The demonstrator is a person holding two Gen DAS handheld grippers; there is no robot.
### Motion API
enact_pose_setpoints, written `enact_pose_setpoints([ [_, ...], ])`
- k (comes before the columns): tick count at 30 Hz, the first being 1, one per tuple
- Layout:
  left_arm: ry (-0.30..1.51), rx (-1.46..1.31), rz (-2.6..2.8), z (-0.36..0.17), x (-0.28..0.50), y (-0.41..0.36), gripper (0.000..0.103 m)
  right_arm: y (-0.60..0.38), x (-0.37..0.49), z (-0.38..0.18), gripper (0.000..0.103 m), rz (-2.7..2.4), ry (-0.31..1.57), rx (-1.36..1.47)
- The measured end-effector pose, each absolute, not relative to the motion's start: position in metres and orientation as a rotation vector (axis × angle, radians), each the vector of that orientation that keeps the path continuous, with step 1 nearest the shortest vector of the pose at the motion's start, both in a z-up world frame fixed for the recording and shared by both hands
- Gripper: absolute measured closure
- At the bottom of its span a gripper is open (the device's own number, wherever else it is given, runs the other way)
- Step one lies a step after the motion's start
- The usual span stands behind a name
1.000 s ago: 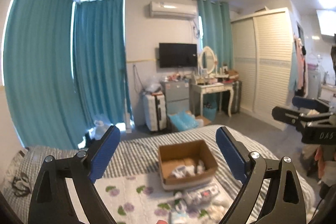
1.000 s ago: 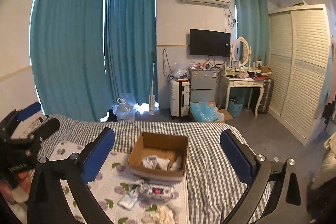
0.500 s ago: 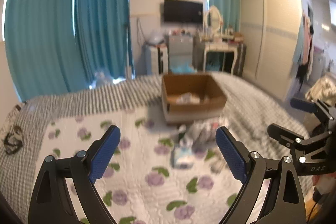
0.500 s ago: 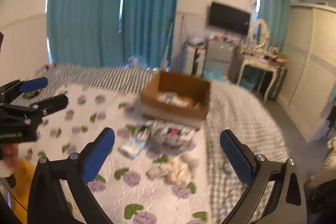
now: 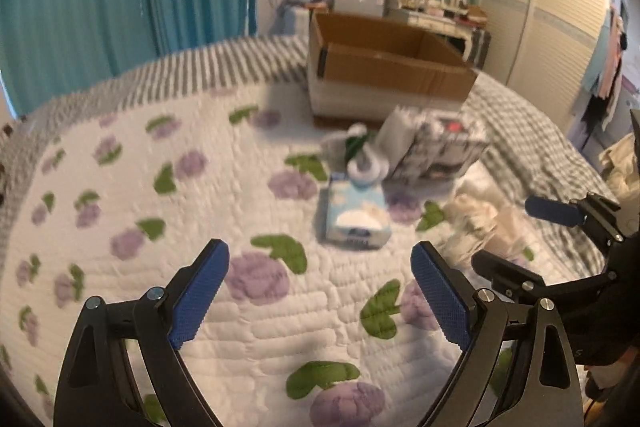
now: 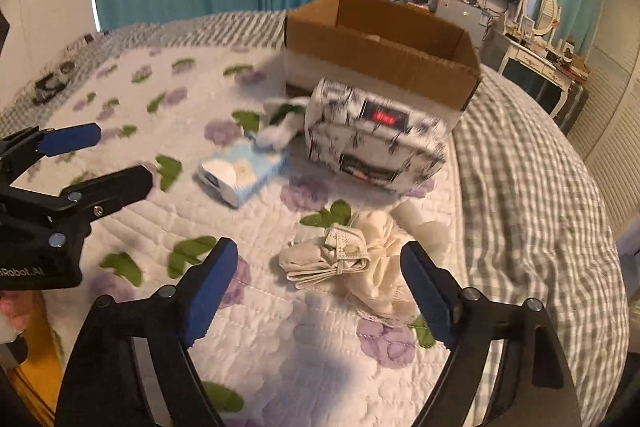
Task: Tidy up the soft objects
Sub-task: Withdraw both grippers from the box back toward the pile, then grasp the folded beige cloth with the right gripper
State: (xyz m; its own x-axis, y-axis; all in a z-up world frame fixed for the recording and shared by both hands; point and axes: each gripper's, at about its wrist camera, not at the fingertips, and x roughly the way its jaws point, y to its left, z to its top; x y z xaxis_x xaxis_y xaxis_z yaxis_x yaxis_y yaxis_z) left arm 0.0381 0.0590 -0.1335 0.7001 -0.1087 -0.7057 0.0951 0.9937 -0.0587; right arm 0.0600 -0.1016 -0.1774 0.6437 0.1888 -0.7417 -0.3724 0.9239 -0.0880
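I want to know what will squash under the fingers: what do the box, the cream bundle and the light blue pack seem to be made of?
Box: brown corrugated cardboard, matte; fluted edge shows along the rim. Cream bundle: soft woven or knitted fabric, matte, crumpled into folds, likely cotton. Light blue pack: probably tissues in thin, slightly glossy plastic film, though blur leaves this open.

Bed [image 6: 540, 187] under a grey checked cover, topped by a white quilt [image 6: 280, 327] with purple flowers. Lying on the quilt: open cardboard box [image 6: 380, 55], printed black-and-white pack [image 6: 372, 135] just before it, light-blue tissue pack [image 6: 240, 173], white socks [image 6: 280, 131], cream cloth bundle [image 6: 360, 259].
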Motion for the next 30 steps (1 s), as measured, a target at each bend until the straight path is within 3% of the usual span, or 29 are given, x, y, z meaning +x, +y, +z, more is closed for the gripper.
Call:
enact_pose_setpoints([
  [7,0.835,0.013,-0.104,-0.161,0.05,0.059,0.009,-0.086,0.081,-0.204,0.025,0.278,0.851,-0.374],
  [12,0.839,0.033,-0.116,-0.164,0.056,0.056,0.009,-0.078,0.091,-0.223,0.044,0.292,0.893,-0.409],
  [30,0.869,0.072,-0.164,-0.168,0.093,0.025,0.011,-0.131,0.106,-0.14,0.045,0.301,0.69,-0.08],
])
